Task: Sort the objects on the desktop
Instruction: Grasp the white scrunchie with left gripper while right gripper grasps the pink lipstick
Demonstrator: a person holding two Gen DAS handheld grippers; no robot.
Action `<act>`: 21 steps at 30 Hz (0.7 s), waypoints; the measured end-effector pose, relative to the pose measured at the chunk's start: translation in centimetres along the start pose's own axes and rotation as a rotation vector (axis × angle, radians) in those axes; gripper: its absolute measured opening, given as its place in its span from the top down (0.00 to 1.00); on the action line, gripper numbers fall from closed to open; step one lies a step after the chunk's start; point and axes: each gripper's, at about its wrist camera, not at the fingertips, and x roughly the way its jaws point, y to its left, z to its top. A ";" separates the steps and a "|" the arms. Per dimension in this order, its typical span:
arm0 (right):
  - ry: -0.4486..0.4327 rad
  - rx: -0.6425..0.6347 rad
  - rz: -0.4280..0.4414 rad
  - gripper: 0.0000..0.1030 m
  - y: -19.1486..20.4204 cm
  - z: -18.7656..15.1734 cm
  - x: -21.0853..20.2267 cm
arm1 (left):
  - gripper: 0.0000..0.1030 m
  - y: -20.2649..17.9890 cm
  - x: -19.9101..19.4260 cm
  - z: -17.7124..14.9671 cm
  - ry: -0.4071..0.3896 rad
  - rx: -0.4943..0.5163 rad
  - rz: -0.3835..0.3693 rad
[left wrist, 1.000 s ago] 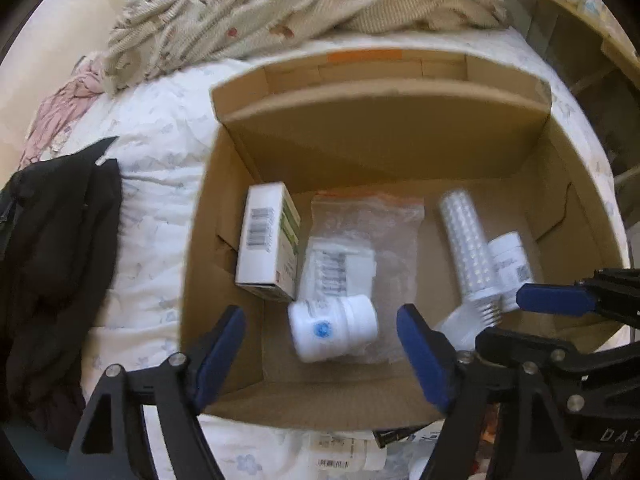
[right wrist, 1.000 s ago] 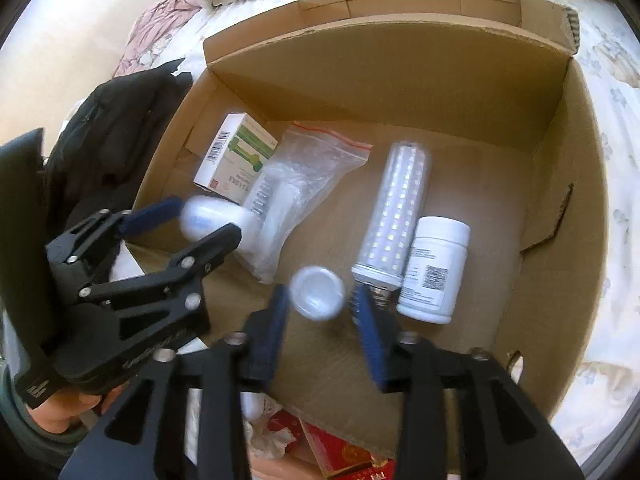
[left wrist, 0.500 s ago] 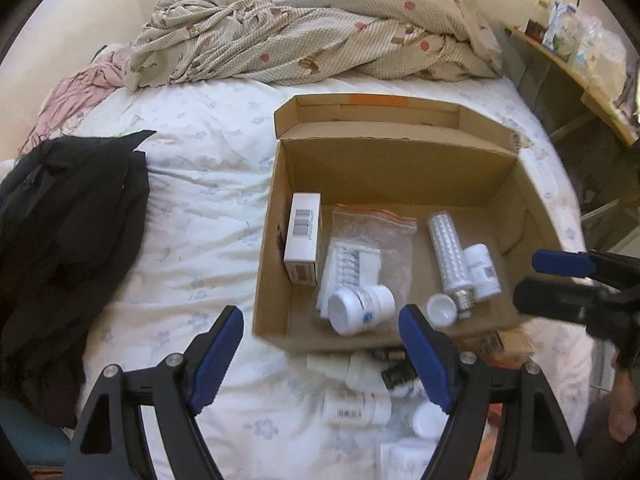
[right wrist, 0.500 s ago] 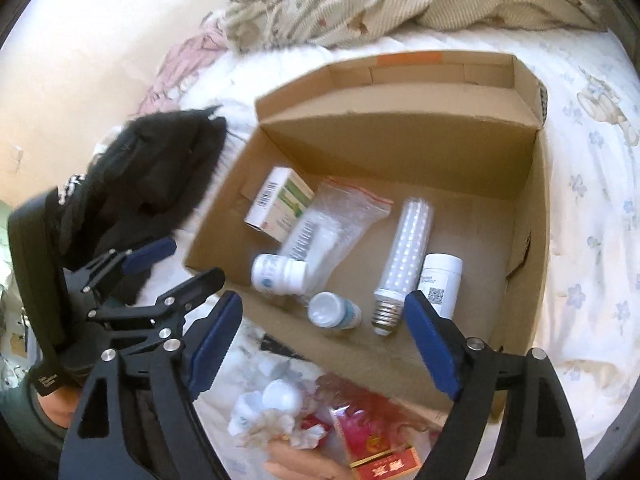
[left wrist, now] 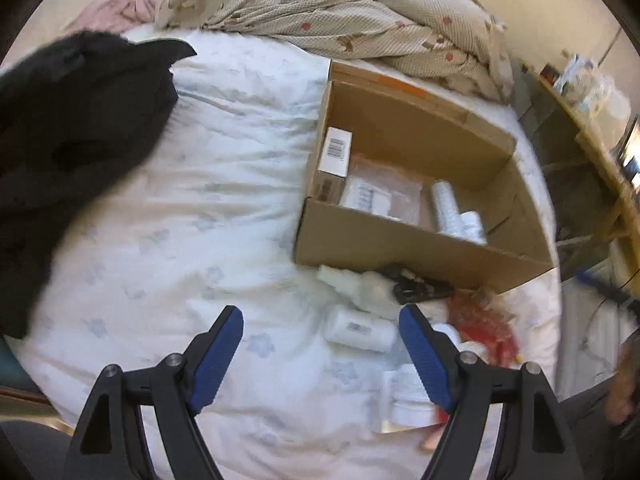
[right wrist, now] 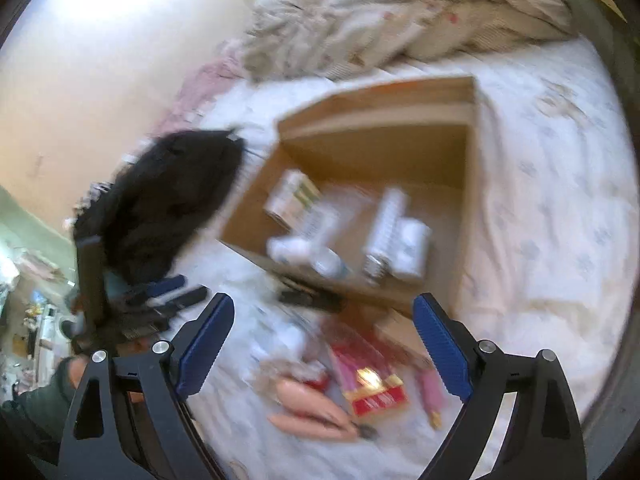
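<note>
An open cardboard box (left wrist: 400, 240) sits on the bed and holds a barcoded white carton (left wrist: 336, 156), a clear bag (left wrist: 384, 196), an LED corn bulb (left wrist: 446, 206) and white bottles (right wrist: 288, 248). My left gripper (left wrist: 320, 354) is open above the sheet in front of the box, and a lying white bottle (left wrist: 358, 330) shows just beyond its fingertips, untouched. My right gripper (right wrist: 324, 344) hovers over a red packet (right wrist: 372, 388) and peach-coloured items (right wrist: 308, 404). Its jaws are opening and nothing is between them. The right wrist view is blurred.
A black garment (left wrist: 72, 128) lies on the left of the bed and a rumpled quilt (left wrist: 340, 12) at the far end. A black item (left wrist: 416, 286) and another white bottle (left wrist: 408, 396) lie before the box. A wooden shelf (left wrist: 592, 132) stands to the right.
Both grippers pulled back and up out of the box. The right gripper opened and left a small white bottle inside near the front wall. The loose items before the box came into view.
</note>
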 end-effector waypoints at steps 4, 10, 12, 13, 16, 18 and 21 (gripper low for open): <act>0.127 0.029 -0.191 0.12 -2.4 -2.4 2.0 | 0.22 -0.7 -0.1 -0.1 -0.004 0.022 -0.018; 0.330 0.060 -0.286 0.41 -4.6 -4.8 6.4 | 0.22 -4.6 1.1 -1.4 0.084 0.163 -0.158; 0.346 0.045 -0.290 0.42 -4.3 -4.9 7.0 | 0.22 -6.6 1.3 -2.1 0.095 0.239 -0.179; 0.358 0.036 -0.290 0.42 -4.1 -4.9 7.3 | 0.22 -7.5 1.5 -2.4 0.100 0.274 -0.178; 0.395 0.015 -0.312 0.44 -4.0 -5.2 8.3 | 0.24 -9.6 2.7 -3.2 0.127 0.345 -0.156; 0.416 0.013 -0.316 0.45 -4.1 -5.4 9.0 | 0.44 -10.5 3.8 -3.5 0.163 0.369 -0.162; 0.424 0.018 -0.314 0.51 -4.6 -5.4 9.6 | 0.72 -11.3 4.7 -4.2 0.200 0.416 -0.167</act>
